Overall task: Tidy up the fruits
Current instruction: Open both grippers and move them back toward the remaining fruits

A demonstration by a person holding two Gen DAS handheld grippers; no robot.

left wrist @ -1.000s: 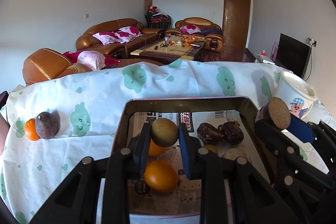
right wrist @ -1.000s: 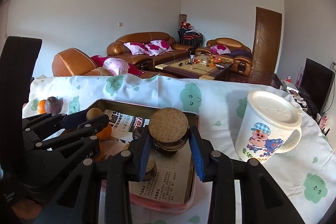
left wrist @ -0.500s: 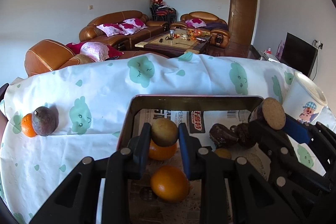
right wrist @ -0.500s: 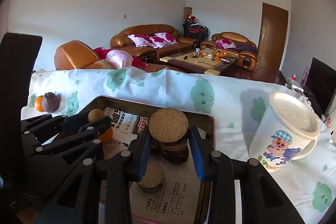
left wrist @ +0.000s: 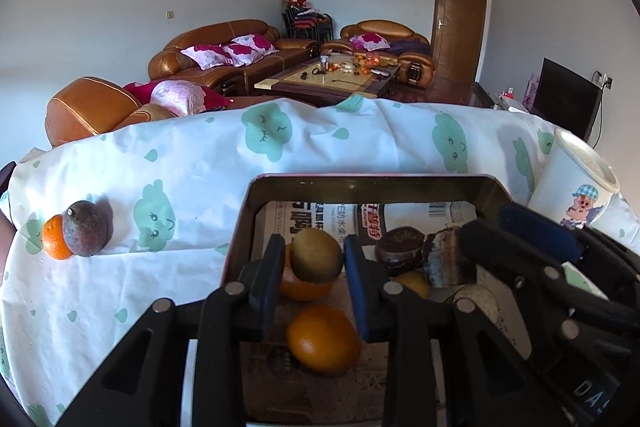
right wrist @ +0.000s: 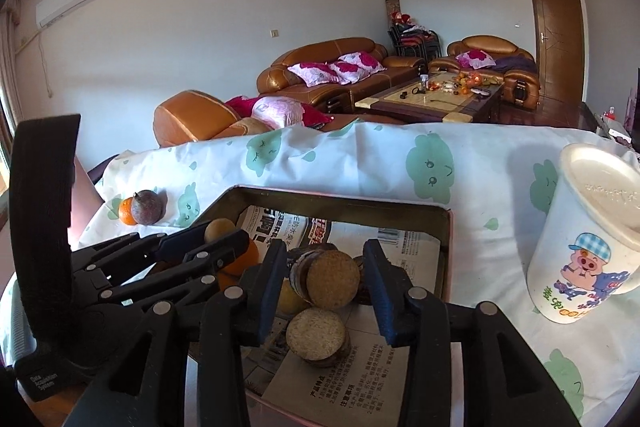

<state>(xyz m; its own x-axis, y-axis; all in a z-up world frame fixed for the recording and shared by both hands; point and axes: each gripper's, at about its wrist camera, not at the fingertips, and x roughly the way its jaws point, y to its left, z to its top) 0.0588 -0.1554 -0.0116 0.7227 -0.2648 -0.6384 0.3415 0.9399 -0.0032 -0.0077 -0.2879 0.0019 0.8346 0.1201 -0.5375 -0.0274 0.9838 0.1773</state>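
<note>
At far left an orange (left wrist: 55,237) and a dark purple fruit (left wrist: 85,233) are seen touching on the cloth, outside the tray (left wrist: 362,182). The left gripper (left wrist: 311,269) is clamped on a brown-green fruit (left wrist: 316,255), held above oranges in the tray, presumably for release there. The right gripper (right wrist: 326,285) is spread, a cork-faced disc (right wrist: 332,282) lying loose between its fingers.

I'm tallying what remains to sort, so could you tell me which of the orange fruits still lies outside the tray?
The small orange on the tablecloth at the far left, touching the purple passion fruit; the other oranges lie inside the tray.
</note>
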